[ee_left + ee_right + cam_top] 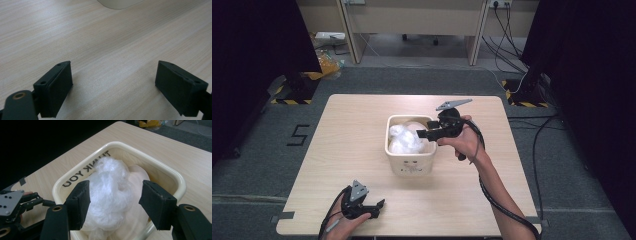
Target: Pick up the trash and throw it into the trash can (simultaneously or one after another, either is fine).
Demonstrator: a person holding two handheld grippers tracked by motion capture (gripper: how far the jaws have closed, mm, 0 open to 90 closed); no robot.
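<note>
Right gripper [113,202] hung jaws wide over bin's [410,165] white plastic wad [110,195], likely to grab; left gripper [113,85] open, empty, parked on tabletop [337,145].

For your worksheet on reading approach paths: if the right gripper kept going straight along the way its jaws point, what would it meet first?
Most likely the crumpled white plastic inside the cream bin: the right gripper is open around it, though depth is unclear.

Overhead light is glaring off the pale wooden table [112,37] — soft shadows, dark curtained edges, close black jaws slightly blurring.
</note>
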